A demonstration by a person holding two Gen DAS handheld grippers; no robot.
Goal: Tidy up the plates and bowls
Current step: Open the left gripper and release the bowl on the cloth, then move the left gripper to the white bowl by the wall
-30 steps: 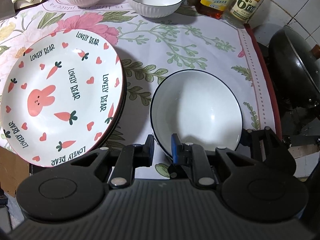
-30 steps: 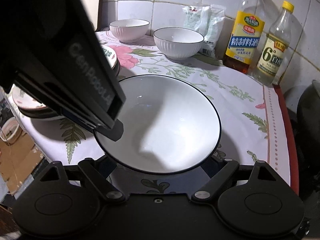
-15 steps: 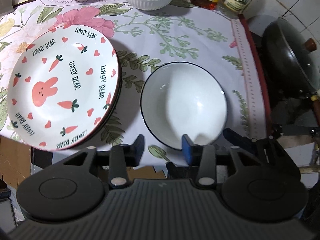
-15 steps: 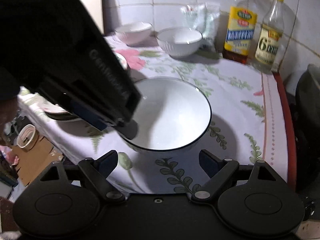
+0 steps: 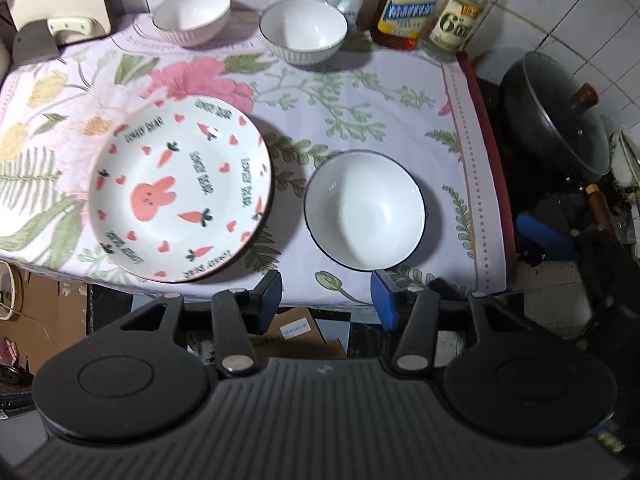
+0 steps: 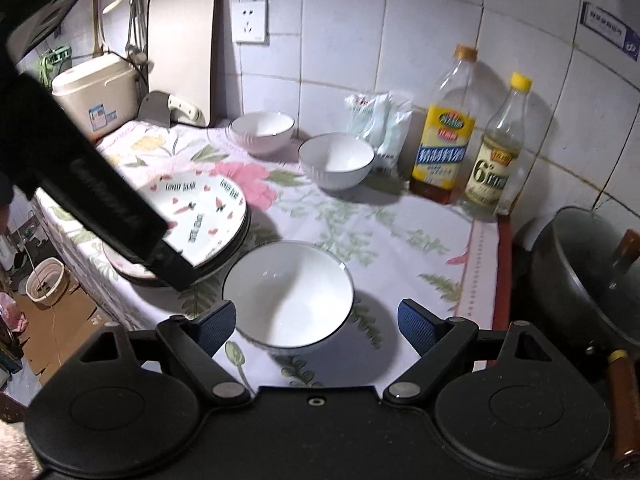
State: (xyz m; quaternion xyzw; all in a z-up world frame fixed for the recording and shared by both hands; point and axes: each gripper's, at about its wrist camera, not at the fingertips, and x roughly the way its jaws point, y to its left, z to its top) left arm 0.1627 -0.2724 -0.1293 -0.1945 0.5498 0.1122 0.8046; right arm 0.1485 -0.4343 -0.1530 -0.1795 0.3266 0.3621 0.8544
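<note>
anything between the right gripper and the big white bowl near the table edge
Nothing visible. The right gripper hangs open just above the big white bowl, which sits alone on the floral cloth; the plate stack lies off to its left.

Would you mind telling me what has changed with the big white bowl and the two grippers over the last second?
The left gripper has let go of the big white bowl: its jaws, shut on the near rim a second ago, are opening with nothing between them. Both it and the right gripper have pulled up and back. The bowl stays on the floral cloth beside the rabbit plate; the right gripper stays open.
</note>
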